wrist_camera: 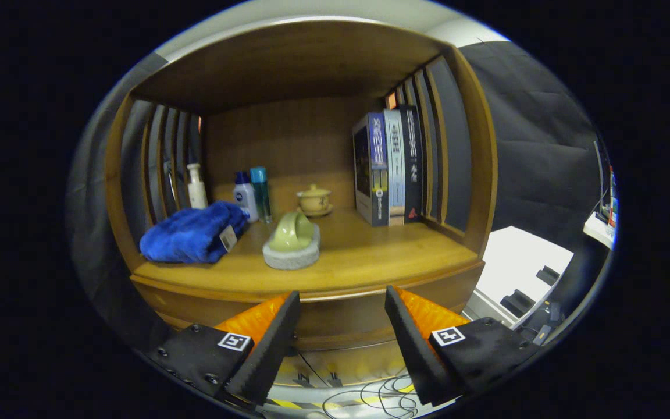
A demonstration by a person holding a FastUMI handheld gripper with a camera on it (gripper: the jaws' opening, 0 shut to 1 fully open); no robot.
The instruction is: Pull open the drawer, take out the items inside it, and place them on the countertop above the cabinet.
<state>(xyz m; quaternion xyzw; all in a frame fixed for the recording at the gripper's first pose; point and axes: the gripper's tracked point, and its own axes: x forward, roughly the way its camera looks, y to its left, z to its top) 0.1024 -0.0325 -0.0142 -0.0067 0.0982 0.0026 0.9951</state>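
My gripper (342,294) is open, with nothing between its fingers. Just beyond the fingertips is the wooden drawer front (195,302) under the countertop (381,256); the drawer's inside is hidden. On the countertop a folded blue towel (192,233) lies at the left. Next to it a pale green cup (294,231) lies on its side on a round grey pad (291,256).
At the back of the wooden niche stand a white bottle (196,186), a blue-capped bottle (245,196), a teal bottle (261,192) and a lidded tea cup (314,201). Upright books (390,166) stand at the right. Cables and striped tape (370,398) lie on the floor below.
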